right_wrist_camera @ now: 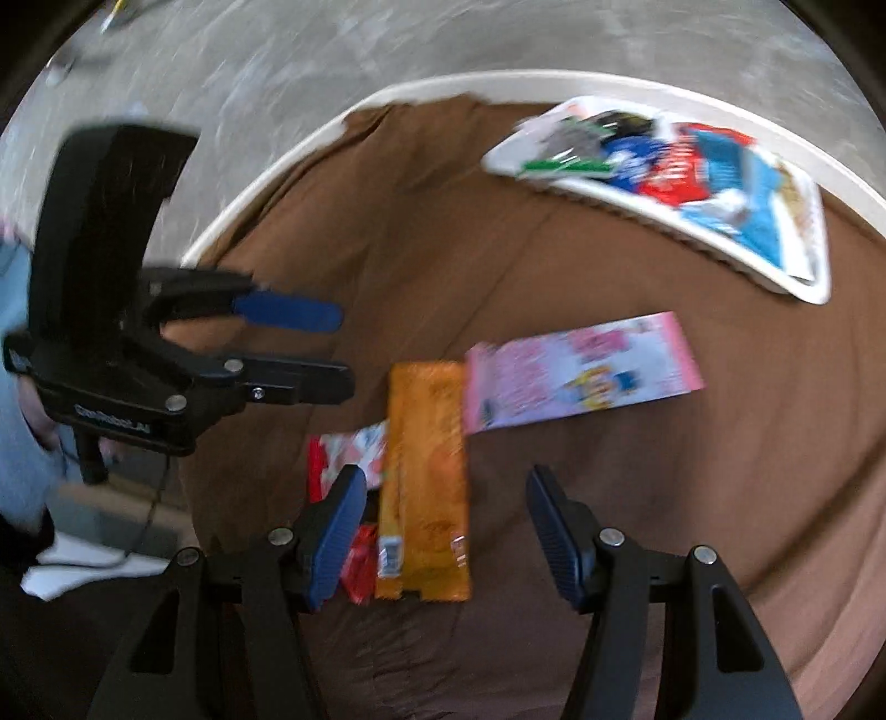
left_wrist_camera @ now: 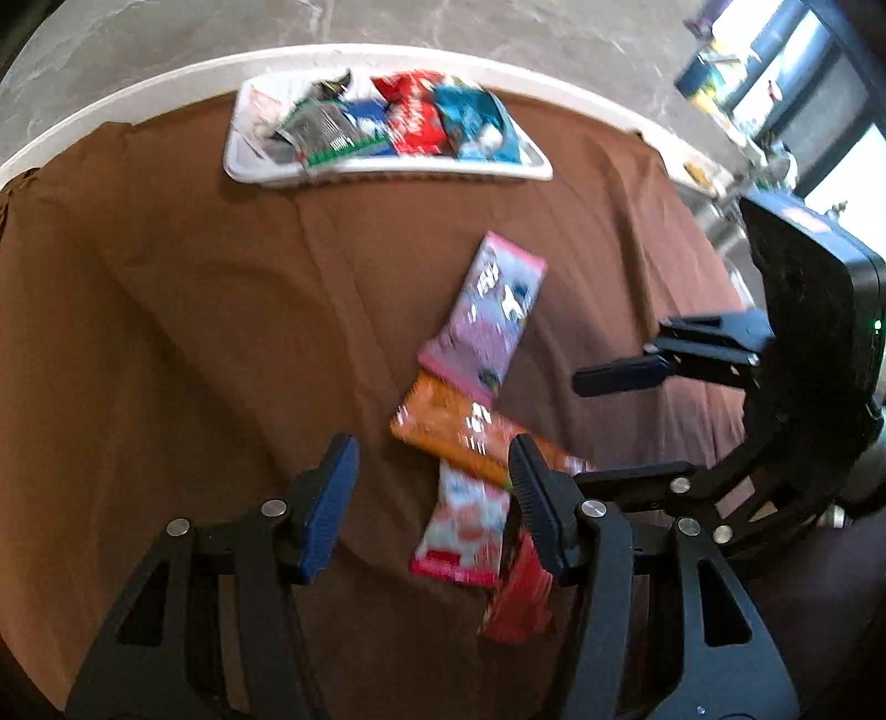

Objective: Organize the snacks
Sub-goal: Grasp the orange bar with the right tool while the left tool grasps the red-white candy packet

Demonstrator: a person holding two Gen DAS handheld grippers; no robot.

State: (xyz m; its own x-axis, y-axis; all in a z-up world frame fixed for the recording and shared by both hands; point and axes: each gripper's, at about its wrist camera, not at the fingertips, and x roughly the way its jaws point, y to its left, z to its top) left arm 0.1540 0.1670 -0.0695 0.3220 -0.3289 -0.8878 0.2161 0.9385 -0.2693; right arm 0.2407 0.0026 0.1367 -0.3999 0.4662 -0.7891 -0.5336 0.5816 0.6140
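Observation:
A white tray (left_wrist_camera: 387, 169) at the table's far edge holds several snack packets; it also shows in the right wrist view (right_wrist_camera: 720, 249). On the brown cloth lie a pink packet (left_wrist_camera: 482, 315) (right_wrist_camera: 581, 371), an orange packet (left_wrist_camera: 465, 435) (right_wrist_camera: 426, 476), a white-and-red packet (left_wrist_camera: 465, 531) (right_wrist_camera: 354, 454) and a red packet (left_wrist_camera: 520, 598) (right_wrist_camera: 360, 565). My left gripper (left_wrist_camera: 434, 504) is open and empty, above the white-and-red packet. My right gripper (right_wrist_camera: 446, 526) is open and empty, over the orange packet's near end. Each gripper shows in the other's view: the left (right_wrist_camera: 332, 349), the right (left_wrist_camera: 609, 426).
The brown cloth (left_wrist_camera: 166, 332) covers a round white-rimmed table (left_wrist_camera: 111, 111). A grey marbled floor (left_wrist_camera: 498, 27) lies beyond the rim. Shelves with items (left_wrist_camera: 747, 111) stand at the far right.

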